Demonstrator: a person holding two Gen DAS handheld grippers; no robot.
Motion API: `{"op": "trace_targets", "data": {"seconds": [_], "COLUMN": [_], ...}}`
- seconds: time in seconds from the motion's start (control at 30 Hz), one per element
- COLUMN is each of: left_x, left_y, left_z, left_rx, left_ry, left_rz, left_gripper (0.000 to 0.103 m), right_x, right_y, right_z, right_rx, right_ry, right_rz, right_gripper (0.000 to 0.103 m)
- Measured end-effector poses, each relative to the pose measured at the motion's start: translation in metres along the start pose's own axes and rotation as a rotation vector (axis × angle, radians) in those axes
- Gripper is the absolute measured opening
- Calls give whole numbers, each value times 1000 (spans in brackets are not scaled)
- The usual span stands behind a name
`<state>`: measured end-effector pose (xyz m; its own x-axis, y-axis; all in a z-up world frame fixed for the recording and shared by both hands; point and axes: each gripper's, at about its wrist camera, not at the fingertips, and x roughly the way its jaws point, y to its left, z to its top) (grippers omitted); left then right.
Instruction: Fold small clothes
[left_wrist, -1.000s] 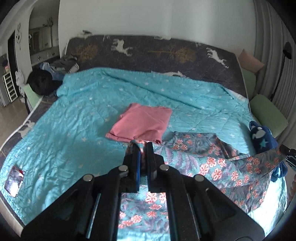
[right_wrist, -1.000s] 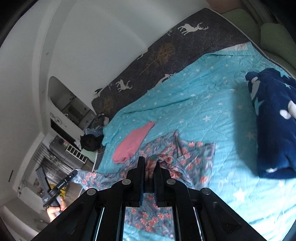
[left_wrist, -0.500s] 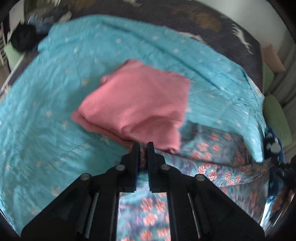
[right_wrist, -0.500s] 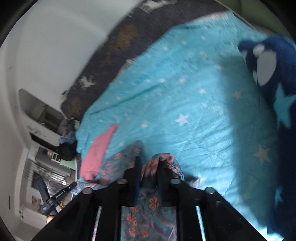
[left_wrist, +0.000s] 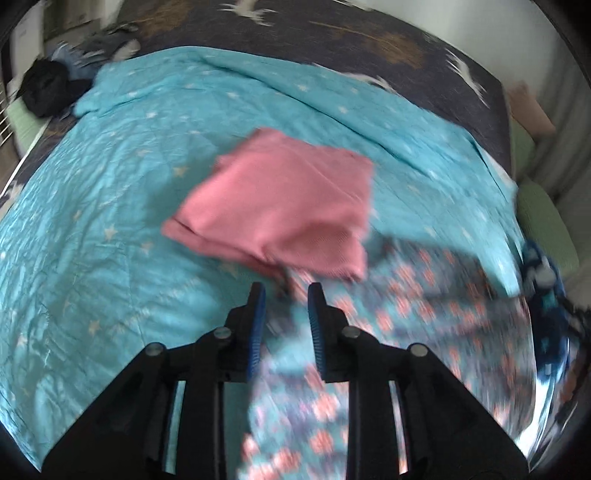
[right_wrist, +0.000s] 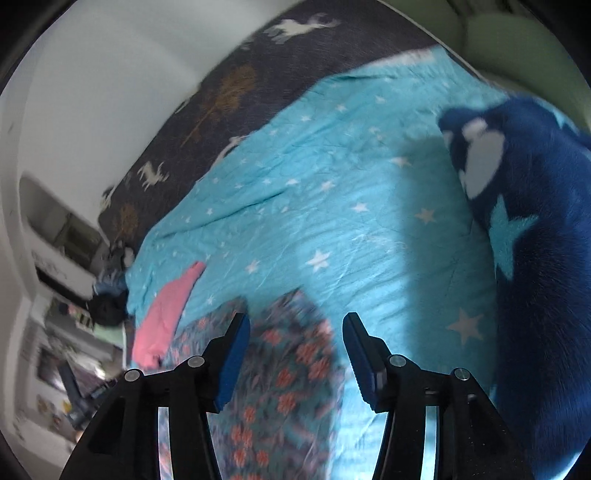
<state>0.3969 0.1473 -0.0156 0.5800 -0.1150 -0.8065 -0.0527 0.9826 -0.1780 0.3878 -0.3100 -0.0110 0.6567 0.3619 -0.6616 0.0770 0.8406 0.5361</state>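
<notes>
A floral garment with pink flowers lies spread on the turquoise star quilt, blurred by motion. Its far edge reaches a folded pink garment. My left gripper hovers over the floral cloth's left corner with its jaws opening; the cloth lies below them and the pads do not press on it. In the right wrist view the floral garment lies under my right gripper, whose jaws are opening wide, free of the cloth. The pink garment shows at the left.
A dark blue plush blanket with stars lies on the quilt's right side. A dark bedspread with white deer covers the head of the bed. Dark clothes are heaped at the far left corner. Green cushions sit at the right.
Both grippers came down toward the quilt while shut on the floral garment, then their jaws parted and let the cloth go. The garment now lies flat.
</notes>
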Motion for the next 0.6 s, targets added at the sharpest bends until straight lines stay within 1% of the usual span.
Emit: {"op": "trace_targets", "data": {"seconds": [0.03,0.1,0.17,0.2,0.27,0.33,0.37,0.43,0.47,0.53,0.6], "left_x": [-3,-5,0,4,17,26,31,39,45,50,55], "left_y": [-7,-15,-20,-21,-24,-24,-25,-30,-34,-40,-40], "left_z": [-6,-14,-18,-19,-19,-19,-20,-22,-21,-17,-3], "left_rx": [29,51,55,51,41,26,18,49,88,127,115], "left_ry": [19,60,119,137,173,207,228,252,246,224,195], "left_rz": [-6,-22,-69,-70,-35,-58,-85,-103,-82,-32,-10], "left_gripper": [26,26,26,27,27,27,27,27,27,27,27], "right_x": [-2,2,13,19,43,66,77,96,105,124,139], "right_y": [14,46,75,85,110,125,130,137,141,150,159], "right_z": [-6,-21,-37,-44,-63,-76,-81,-86,-87,-86,-79], "right_rx": [-59,-183,-286,-326,-419,-467,-477,-486,-492,-513,-534], "right_ry": [11,55,111,140,222,278,299,329,341,354,348], "right_rz": [-4,-30,-35,-34,-57,-83,-87,-89,-94,-116,-144], "right_gripper": [53,54,54,54,54,54,54,54,54,54,54]}}
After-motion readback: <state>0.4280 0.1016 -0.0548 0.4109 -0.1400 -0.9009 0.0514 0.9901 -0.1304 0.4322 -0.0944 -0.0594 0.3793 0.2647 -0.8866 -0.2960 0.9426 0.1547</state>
